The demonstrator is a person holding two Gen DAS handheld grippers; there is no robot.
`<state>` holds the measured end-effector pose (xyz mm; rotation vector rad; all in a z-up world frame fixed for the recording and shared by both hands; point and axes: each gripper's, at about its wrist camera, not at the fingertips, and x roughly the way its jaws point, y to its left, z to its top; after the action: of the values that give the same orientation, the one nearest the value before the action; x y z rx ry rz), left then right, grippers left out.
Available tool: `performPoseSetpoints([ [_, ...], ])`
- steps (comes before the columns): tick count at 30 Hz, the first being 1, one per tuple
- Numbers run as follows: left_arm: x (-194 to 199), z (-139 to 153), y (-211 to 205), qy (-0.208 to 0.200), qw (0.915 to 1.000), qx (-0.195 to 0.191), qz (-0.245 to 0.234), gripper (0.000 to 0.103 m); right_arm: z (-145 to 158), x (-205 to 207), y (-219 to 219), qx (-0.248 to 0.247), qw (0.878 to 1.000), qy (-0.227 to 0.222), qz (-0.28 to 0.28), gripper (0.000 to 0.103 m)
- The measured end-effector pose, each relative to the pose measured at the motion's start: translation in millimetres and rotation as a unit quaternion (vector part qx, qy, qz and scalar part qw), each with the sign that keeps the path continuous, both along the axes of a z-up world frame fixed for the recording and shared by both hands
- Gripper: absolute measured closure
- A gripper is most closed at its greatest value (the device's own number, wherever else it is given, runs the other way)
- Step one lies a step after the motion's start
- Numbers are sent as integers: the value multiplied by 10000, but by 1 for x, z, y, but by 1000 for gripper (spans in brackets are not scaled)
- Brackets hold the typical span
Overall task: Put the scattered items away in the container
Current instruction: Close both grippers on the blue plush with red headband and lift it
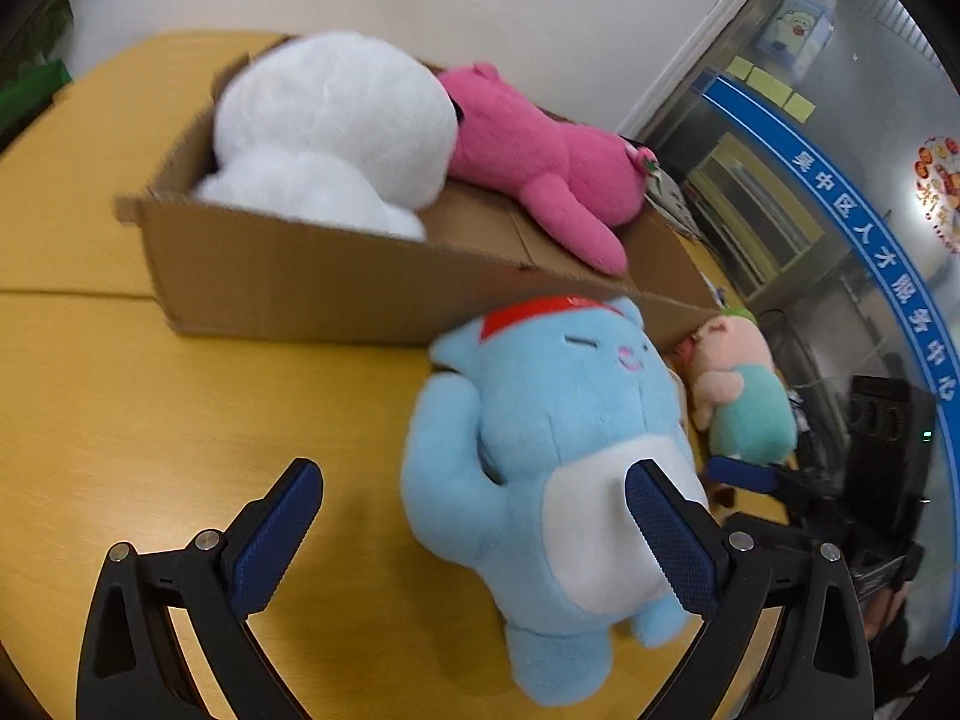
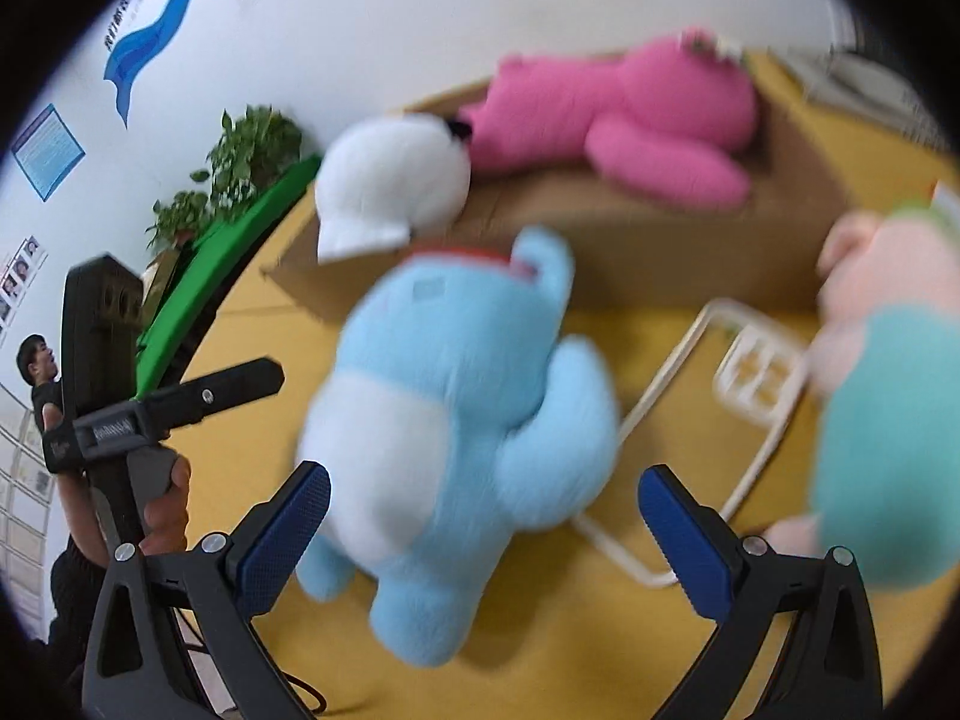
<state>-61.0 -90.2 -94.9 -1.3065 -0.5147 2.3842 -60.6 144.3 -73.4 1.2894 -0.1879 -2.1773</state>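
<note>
A light blue plush (image 1: 540,450) with a white belly and red cap lies on the yellow table (image 1: 180,408), in front of the cardboard box (image 1: 312,282). My left gripper (image 1: 474,471) is open, and its right pad overlaps the plush's belly. My right gripper (image 2: 486,475) is also open, with the blue plush (image 2: 456,396) lying blurred between its fingers. A white plush (image 1: 324,126) and a pink plush (image 1: 540,162) rest in the box. To the right of the blue one lies a pink-and-teal pig plush (image 1: 744,396).
A white wire frame (image 2: 750,372) lies on the table beside the pig plush (image 2: 888,360). A hand (image 2: 168,498) holds the left tool at the table's left edge. A green board (image 2: 240,240), a plant (image 2: 240,162) and a person (image 2: 36,360) stand beyond it.
</note>
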Motion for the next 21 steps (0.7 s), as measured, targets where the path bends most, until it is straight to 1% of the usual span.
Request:
performPoseSetpoints([
  [1,-2,-4,3,-47,10000,25,-77,6,-4,0,-2,-65,10000,-52,27,0],
  [2,-3,-8,5,-91,9998,64,-151,6,-6,-1,-5,-121,9999,-87,47,0],
  [3,-5,-10,6,-111,9995,194,-225,7,-6,-2,-6,-143,9998,-84,55,1],
  [5,-6,-12,3,-154,9983,458,-324,14,-3,-4,-8,-151,9999,-16,31,2],
  [6,-6,-12,-1,-165,9978,554,-324,14,0,-5,-6,-189,9998,13,-15,2],
  [8,-4,-14,-11,-178,9975,649,-213,15,6,-9,3,-256,9994,55,-223,2],
  [12,-7,-25,-30,-395,9949,926,94,16,7,-21,20,84,9984,52,-558,2],
  [13,-9,-29,-30,-466,9951,864,133,23,4,-23,22,181,9979,2,-616,2],
  [14,-11,-33,-27,-564,9958,707,143,37,1,-24,21,262,9976,-31,-647,6],
  [15,-13,-37,-24,-653,9963,547,121,46,-2,-25,19,348,9972,-41,-663,14],
  [17,-14,-41,-17,-686,9966,458,6,62,-10,-28,14,386,9970,-123,-658,24],
  [19,-14,-40,-12,-676,9971,347,-35,67,-18,-33,12,182,9973,-304,-650,24],
  [21,-14,-38,-9,-678,9975,211,-66,70,-22,-37,9,133,9973,-374,-621,25],
])
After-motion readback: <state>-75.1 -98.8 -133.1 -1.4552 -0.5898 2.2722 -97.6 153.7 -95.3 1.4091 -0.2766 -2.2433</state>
